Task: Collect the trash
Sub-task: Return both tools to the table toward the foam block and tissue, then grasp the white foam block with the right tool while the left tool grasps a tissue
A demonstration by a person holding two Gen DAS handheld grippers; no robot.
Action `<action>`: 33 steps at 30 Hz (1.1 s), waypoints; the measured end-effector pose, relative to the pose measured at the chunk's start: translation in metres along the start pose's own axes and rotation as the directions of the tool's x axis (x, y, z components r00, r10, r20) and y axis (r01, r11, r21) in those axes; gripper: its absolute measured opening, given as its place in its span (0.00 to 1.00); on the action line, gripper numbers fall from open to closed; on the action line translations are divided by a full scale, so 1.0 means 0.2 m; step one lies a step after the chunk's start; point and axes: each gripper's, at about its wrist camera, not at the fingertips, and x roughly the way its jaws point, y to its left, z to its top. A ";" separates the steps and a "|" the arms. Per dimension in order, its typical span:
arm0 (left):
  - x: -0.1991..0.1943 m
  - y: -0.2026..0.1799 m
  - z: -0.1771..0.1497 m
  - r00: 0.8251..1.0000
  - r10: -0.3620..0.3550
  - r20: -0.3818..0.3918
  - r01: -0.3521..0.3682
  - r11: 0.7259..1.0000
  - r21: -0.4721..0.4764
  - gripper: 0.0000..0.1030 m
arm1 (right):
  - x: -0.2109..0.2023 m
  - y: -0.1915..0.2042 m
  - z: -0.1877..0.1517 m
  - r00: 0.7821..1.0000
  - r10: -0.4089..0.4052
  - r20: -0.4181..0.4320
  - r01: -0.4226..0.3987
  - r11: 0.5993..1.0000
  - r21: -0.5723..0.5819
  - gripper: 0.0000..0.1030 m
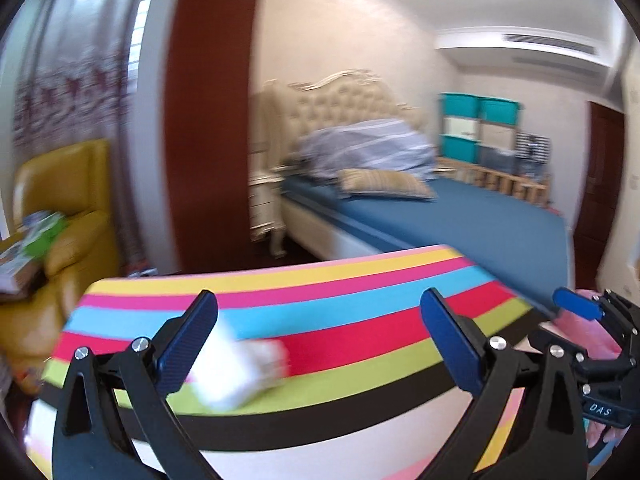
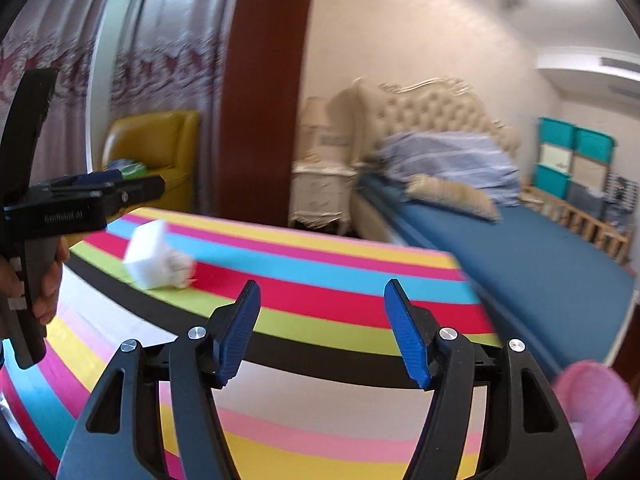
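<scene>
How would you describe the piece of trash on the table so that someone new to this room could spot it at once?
Start from the rainbow-striped table in front of the blue bed. Toward its left side, on the red and green stripes, lies a white box with crumpled white paper against it. It is the only loose, colourless thing on that bright surface.

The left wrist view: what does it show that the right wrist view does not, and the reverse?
Only the left wrist view shows the dark red door at far right. Only the right wrist view shows the cream bedside lamp. Both show the blurred white crumpled paper trash on the rainbow-striped table, the yellow leather armchair and the blue-sheeted bed.
</scene>
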 end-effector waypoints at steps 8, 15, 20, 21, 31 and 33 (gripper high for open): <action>-0.18 0.67 -0.20 0.944 0.323 -0.067 -0.324 0.946 -0.001 0.95 | 0.30 0.49 -0.01 0.981 0.158 -0.110 -0.164 0.986 -0.044 0.61; -0.38 1.07 -0.46 0.898 0.417 -0.141 -0.430 0.898 -0.087 0.95 | 0.52 0.85 0.04 0.951 0.256 -0.172 -0.272 0.959 -0.081 0.73; -0.47 1.11 -0.57 0.906 0.392 -0.161 -0.411 0.905 -0.107 0.95 | 0.71 1.01 0.09 0.947 0.235 -0.218 -0.260 0.961 -0.098 0.74; -0.48 1.11 -0.58 0.908 0.385 -0.162 -0.404 0.909 -0.102 0.95 | 0.74 1.03 0.10 0.947 0.228 -0.225 -0.256 0.961 -0.101 0.74; -0.47 0.89 -0.52 0.907 0.406 -0.115 -0.413 0.909 -0.051 0.95 | 0.69 1.01 0.10 0.928 0.306 -0.210 -0.325 0.944 -0.063 0.48; -0.45 0.86 -0.51 0.917 0.382 -0.117 -0.391 0.919 -0.056 0.95 | 0.60 0.95 0.10 0.918 0.349 -0.187 -0.363 0.930 -0.051 0.48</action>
